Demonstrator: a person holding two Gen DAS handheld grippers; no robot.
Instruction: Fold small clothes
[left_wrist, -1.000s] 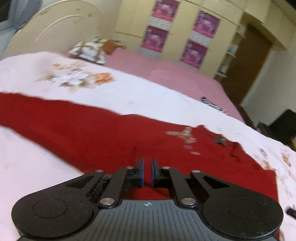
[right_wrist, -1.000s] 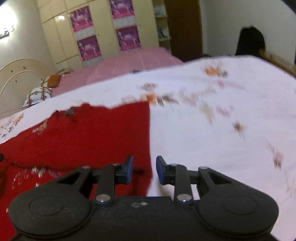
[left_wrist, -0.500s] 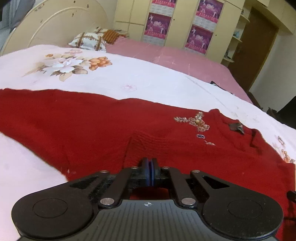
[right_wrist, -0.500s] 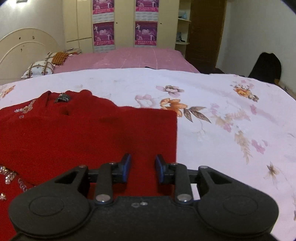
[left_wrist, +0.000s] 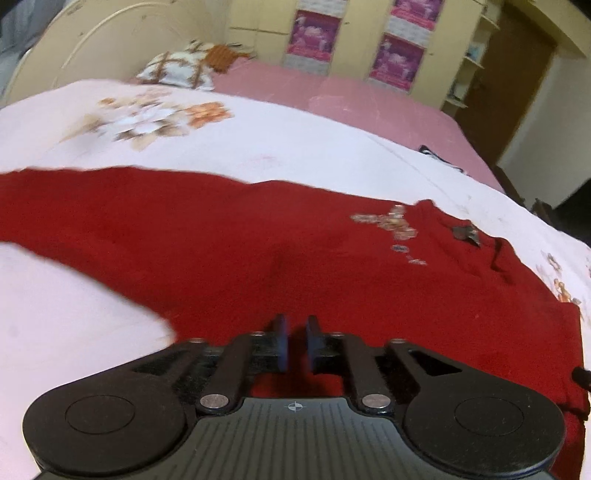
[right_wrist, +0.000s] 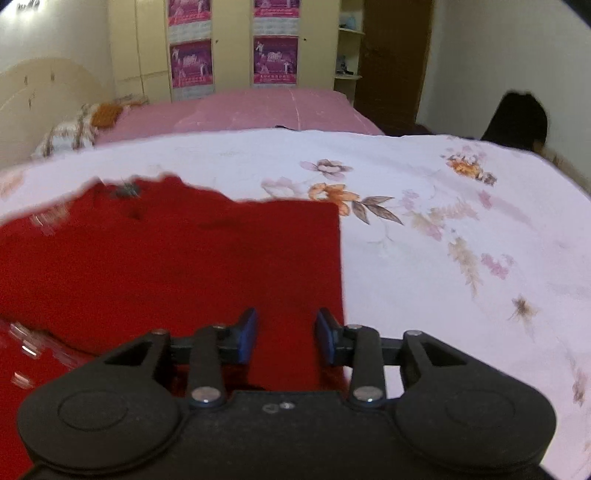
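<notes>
Left wrist view: the left gripper (left_wrist: 294, 341), jaws just parted, and right gripper (right_wrist: 285, 340), spread wider, hover over the red sweater (left_wrist: 332, 280) lying flat on the floral bedsheet (right_wrist: 424, 229) — release cleanly, then smooth the fold's edge.

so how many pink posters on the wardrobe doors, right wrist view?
4: pink posters in two columns on the cream wardrobe doors, upper left, lower left, upper right, lower right. Top pair cropped; more may be out of frame.

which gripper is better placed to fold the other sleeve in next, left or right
Likely left. The left hand-held gripper faces the long unfolded sleeve of the red sweater. The right hand-held gripper sits over the side already folded in, its jaws just opened.
</notes>
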